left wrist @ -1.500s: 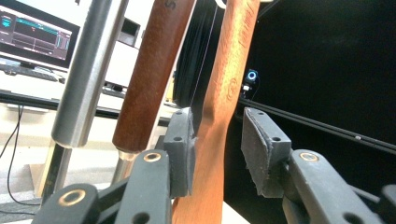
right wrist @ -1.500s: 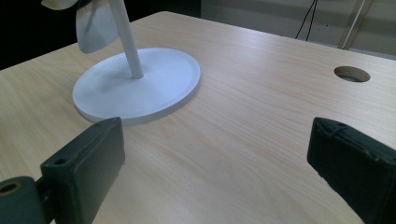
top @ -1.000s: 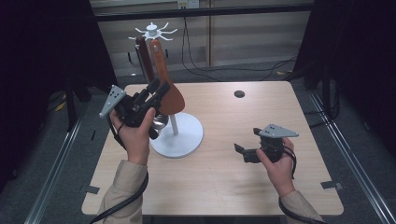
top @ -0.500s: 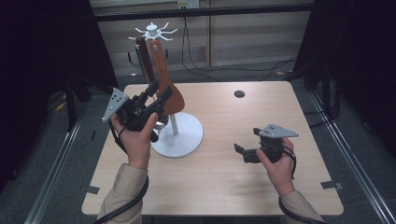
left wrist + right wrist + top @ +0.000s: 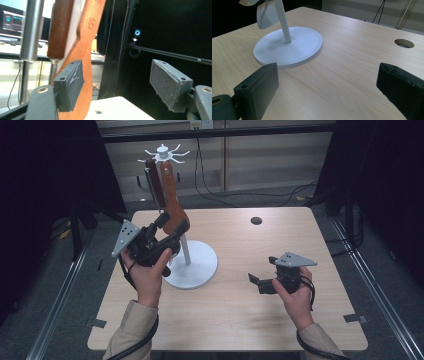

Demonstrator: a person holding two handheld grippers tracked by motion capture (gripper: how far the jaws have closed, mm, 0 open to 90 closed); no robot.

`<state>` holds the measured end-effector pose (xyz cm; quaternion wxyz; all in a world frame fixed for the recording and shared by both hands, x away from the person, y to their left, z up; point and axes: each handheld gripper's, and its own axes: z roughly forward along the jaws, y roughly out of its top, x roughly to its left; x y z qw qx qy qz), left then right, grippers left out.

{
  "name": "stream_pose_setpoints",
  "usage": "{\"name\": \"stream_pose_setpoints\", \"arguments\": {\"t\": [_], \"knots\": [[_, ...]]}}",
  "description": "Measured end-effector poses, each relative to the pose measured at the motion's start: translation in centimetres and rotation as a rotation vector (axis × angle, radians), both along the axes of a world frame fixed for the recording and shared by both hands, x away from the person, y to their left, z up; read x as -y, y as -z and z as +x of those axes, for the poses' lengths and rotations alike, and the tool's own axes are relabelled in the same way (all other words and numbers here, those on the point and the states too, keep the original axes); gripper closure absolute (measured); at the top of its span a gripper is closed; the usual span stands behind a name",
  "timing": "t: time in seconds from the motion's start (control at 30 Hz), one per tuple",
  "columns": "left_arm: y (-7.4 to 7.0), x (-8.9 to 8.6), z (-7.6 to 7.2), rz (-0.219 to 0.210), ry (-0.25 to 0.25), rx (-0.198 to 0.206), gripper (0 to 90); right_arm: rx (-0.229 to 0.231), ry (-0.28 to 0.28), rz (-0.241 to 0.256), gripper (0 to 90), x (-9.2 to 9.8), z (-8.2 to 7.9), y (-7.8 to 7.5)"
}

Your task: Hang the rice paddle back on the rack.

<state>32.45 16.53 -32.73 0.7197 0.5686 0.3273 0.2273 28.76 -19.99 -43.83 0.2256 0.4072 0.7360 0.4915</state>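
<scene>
The right gripper (image 5: 261, 283) rests idle on the pale wooden worktop (image 5: 280, 320), jaws apart. Farther off, the left gripper (image 5: 167, 227) reaches the brown wooden spatula (image 5: 172, 205) hanging from the white round-based utensil stand (image 5: 192, 265); its jaws stand apart beside the blade, so the grasp seems not yet made. Beyond are dark curtains and floor cables.

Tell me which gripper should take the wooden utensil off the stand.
Left. The left gripper is already at the hanging wooden spatula, jaws open beside its blade. The right gripper sits low over the table, well away.
</scene>
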Motion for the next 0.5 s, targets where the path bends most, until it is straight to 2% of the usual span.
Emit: {"name": "stream_pose_setpoints", "arguments": {"t": [0.1,0.23,0.3,0.33,0.5], "knots": [[0.5,0.3,-0.1,0.015,0.018,0.005,24.8,0.000,-0.001,-0.001,4.2,0.0,0.0,0.0],[1.2,0.9,-0.3,0.032,0.030,-0.009,21.7,-0.002,-0.001,-0.001,4.2,0.0,0.0,0.1],[1.6,1.2,-0.4,0.054,0.045,-0.007,21.2,-0.002,0.001,0.000,4.2,0.0,0.0,0.1],[1.7,1.4,-0.4,0.048,0.043,-0.007,20.9,-0.001,0.001,-0.001,4.2,0.0,0.0,0.1],[2.5,2.3,-0.7,0.074,0.085,-0.016,17.9,-0.001,0.003,-0.003,4.1,0.0,0.0,0.1]]}}
